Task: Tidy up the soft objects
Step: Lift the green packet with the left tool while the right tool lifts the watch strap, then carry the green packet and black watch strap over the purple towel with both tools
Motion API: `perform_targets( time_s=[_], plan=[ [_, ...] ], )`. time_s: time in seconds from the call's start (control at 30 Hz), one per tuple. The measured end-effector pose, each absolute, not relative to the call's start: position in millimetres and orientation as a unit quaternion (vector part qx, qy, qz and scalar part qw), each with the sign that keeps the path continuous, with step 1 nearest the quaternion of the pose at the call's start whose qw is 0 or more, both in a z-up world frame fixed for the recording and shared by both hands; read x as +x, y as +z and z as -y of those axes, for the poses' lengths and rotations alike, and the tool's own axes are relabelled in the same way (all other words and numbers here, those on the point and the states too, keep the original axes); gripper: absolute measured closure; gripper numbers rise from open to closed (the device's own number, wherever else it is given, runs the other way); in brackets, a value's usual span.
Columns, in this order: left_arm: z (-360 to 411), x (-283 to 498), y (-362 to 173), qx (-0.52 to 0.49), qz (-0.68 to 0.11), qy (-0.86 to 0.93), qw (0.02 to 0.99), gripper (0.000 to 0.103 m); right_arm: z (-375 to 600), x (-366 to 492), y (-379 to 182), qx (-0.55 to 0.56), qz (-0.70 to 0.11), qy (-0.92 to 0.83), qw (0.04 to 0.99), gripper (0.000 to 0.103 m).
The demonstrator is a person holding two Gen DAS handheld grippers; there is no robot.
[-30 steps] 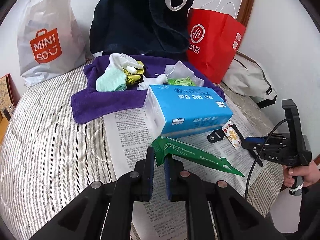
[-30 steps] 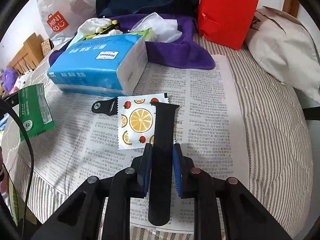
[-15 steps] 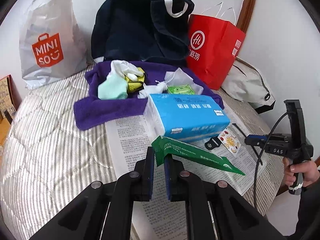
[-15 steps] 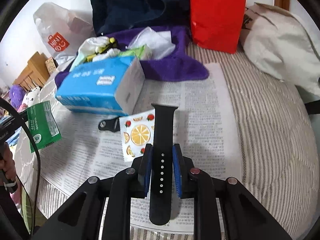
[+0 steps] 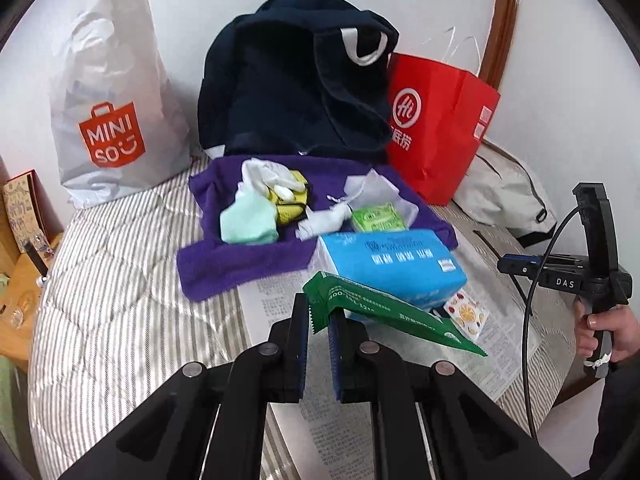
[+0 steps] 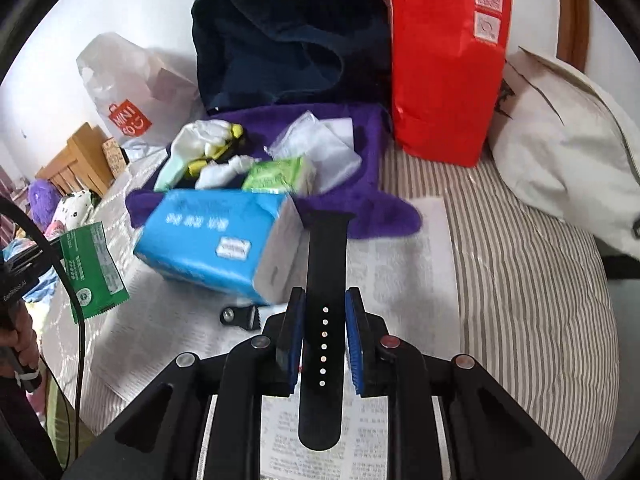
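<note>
Black strap (image 6: 325, 280) right view only, orange-print sachet (image 5: 466, 314) left only

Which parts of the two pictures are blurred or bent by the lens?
Right wrist view: the blue tissue pack is smeared, the black strap stays sharp. Left wrist view: mostly sharp, but the brown frame bows and black corners ring the picture.

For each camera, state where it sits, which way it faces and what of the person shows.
Left wrist: sits behind the left gripper, angled down across the bed at the blue tissue pack; it pinches a green sachet; the person's right hand shows.
Right wrist: sits behind the right gripper, angled down, clamping a black watch strap; the left hand shows.
Shared: tissue pack, sachet, purple towel, red paper bag.
</note>
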State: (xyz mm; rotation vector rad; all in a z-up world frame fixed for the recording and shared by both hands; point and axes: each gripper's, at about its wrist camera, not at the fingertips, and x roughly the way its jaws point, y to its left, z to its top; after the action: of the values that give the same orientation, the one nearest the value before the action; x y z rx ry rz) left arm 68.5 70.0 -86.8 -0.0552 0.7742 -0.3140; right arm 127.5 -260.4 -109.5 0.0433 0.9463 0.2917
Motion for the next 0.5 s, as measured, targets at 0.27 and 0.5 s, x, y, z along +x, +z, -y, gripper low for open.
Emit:
perform_targets(
  time_s=[0.27, 0.5],
  plan=[
    [-74, 90, -67, -0.028, -0.362, -0.144, 0.921, 0.093, 254, 156, -97, 0.028, -0.442, 0.148, 0.884, 0.083],
    [-76, 121, -58, -0.03, -0.361, -0.142, 0.921, 0.093, 248, 182, -89, 0.029, -0.436, 0.155, 0.886, 0.083]
  ],
)
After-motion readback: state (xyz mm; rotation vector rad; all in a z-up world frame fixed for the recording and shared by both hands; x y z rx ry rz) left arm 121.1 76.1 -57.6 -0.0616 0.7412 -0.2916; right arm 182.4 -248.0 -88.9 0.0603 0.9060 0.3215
